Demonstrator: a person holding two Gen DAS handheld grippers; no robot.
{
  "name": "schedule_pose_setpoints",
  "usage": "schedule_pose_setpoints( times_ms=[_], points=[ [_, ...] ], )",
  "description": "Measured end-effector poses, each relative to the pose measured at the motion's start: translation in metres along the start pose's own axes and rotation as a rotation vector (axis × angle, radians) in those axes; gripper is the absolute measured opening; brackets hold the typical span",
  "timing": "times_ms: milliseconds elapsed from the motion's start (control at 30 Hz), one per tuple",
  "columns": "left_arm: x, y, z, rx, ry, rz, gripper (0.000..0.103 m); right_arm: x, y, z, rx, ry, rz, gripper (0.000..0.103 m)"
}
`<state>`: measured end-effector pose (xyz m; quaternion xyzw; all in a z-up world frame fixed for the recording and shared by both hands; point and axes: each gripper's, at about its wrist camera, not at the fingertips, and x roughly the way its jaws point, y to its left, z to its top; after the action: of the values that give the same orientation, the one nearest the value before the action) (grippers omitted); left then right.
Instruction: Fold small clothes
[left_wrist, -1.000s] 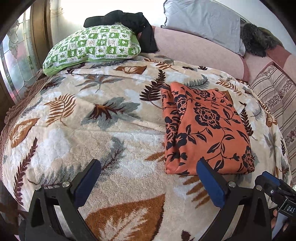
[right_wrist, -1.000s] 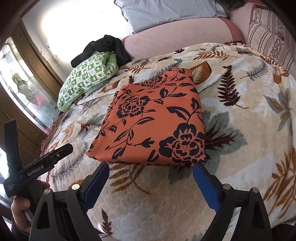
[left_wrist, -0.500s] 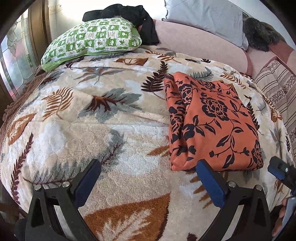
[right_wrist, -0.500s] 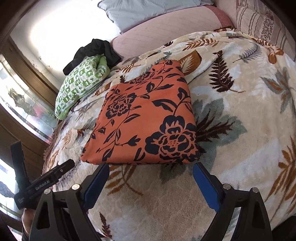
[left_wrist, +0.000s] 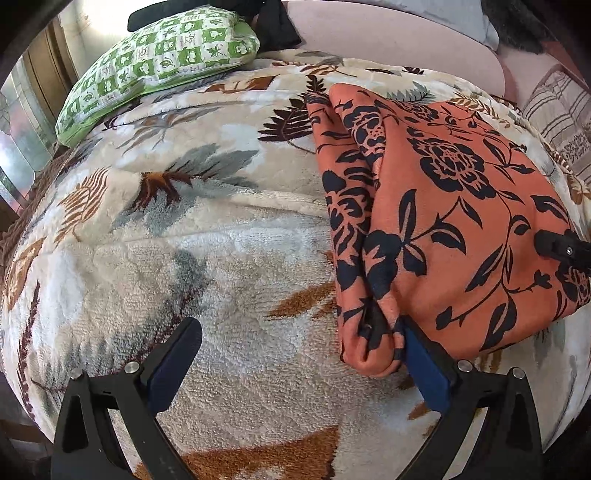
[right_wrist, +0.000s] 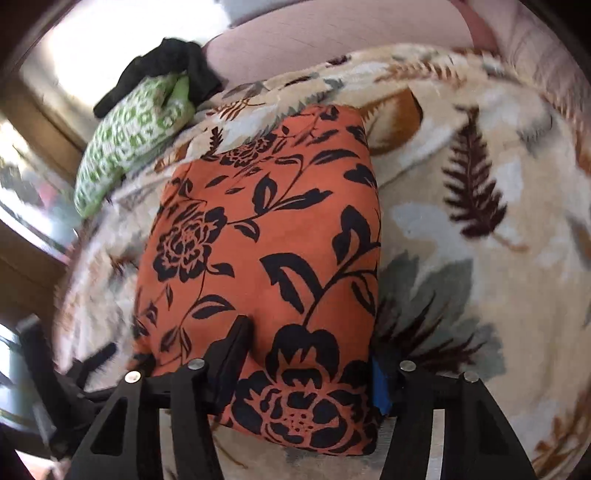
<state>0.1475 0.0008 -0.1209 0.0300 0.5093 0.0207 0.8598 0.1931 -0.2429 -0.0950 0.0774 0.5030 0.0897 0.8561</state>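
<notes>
A folded orange garment with black flowers (left_wrist: 443, 206) lies on the leaf-patterned blanket (left_wrist: 207, 251). My left gripper (left_wrist: 299, 354) is open; its right finger (left_wrist: 424, 365) touches the garment's near left corner, its left finger (left_wrist: 173, 362) rests over bare blanket. In the right wrist view the garment (right_wrist: 258, 240) fills the middle. My right gripper (right_wrist: 310, 354) has its jaws around the garment's near right corner, one finger (right_wrist: 232, 350) pressing on top, the blue pad (right_wrist: 380, 384) at the right edge. The jaws stand narrower, gripping the fabric.
A green checked pillow (left_wrist: 155, 55) with a black garment (right_wrist: 170, 70) on it lies at the far left. A pink headboard (left_wrist: 388, 40) runs along the back. Striped cushions (left_wrist: 557, 110) sit at the right. A window (left_wrist: 18, 129) is at the left.
Both grippers moved forward to the garment's near edge. The right gripper's jaws narrowed around its near right corner; the left gripper's right finger reached the near left corner.
</notes>
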Motion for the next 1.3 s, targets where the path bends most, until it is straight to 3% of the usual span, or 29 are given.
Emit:
schedule_pose_setpoints(
  times_ms=[100, 200, 267, 333, 467, 533, 633, 667, 700, 767, 867, 900, 967, 1000, 1133, 1300],
  points=[
    [-0.001, 0.002, -0.001, -0.002, 0.010, -0.019, 0.103, 0.007, 0.001, 0.009, -0.067, -0.031, -0.130, 0.055],
    [0.000, 0.007, -0.001, -0.023, 0.013, -0.038, 0.103, 0.004, 0.012, 0.014, -0.129, -0.041, -0.157, 0.055],
    [0.000, 0.010, -0.001, -0.046, 0.019, -0.057, 0.103, 0.002, 0.007, 0.016, -0.101, -0.028, -0.090, 0.064],
    [-0.002, 0.013, -0.001, -0.050, 0.019, -0.067, 0.103, -0.001, -0.013, 0.015, 0.010, -0.026, 0.034, 0.075],
    [-0.003, 0.013, 0.001, -0.038, 0.017, -0.071, 0.103, -0.015, -0.039, 0.014, 0.191, -0.096, 0.167, 0.086],
    [-0.002, 0.013, 0.001, -0.039, 0.015, -0.071, 0.103, -0.008, -0.047, 0.021, 0.242, -0.084, 0.189, 0.089],
    [0.000, 0.013, 0.000, -0.050, 0.019, -0.075, 0.103, 0.019, -0.047, 0.032, 0.242, 0.008, 0.246, 0.086],
    [0.001, 0.013, 0.000, -0.050, 0.018, -0.075, 0.103, 0.026, -0.039, 0.034, 0.197, 0.033, 0.193, 0.066],
    [0.002, 0.012, 0.000, -0.047, 0.018, -0.074, 0.103, 0.030, -0.027, 0.038, 0.110, 0.038, 0.108, 0.060],
    [0.002, 0.012, 0.001, -0.044, 0.018, -0.074, 0.103, 0.030, -0.003, 0.042, -0.030, 0.027, -0.003, 0.056],
    [0.000, 0.013, 0.001, -0.045, 0.024, -0.074, 0.103, 0.027, 0.006, 0.045, -0.074, 0.018, -0.053, 0.056],
    [-0.002, 0.013, 0.001, -0.042, 0.022, -0.073, 0.103, 0.028, 0.003, 0.044, -0.052, 0.024, -0.043, 0.057],
    [-0.009, 0.014, 0.000, -0.037, 0.011, -0.074, 0.103, 0.019, -0.001, 0.039, -0.013, 0.004, -0.033, 0.075],
    [-0.013, 0.014, 0.000, -0.035, 0.003, -0.070, 0.103, 0.011, -0.002, 0.035, -0.010, -0.017, -0.023, 0.078],
    [-0.037, 0.015, -0.006, -0.029, -0.044, -0.078, 0.103, -0.033, -0.003, 0.009, 0.029, -0.125, 0.015, 0.085],
    [-0.072, 0.020, -0.018, -0.054, -0.107, -0.077, 0.103, -0.077, 0.019, -0.042, -0.004, -0.182, 0.039, 0.088]
  ],
)
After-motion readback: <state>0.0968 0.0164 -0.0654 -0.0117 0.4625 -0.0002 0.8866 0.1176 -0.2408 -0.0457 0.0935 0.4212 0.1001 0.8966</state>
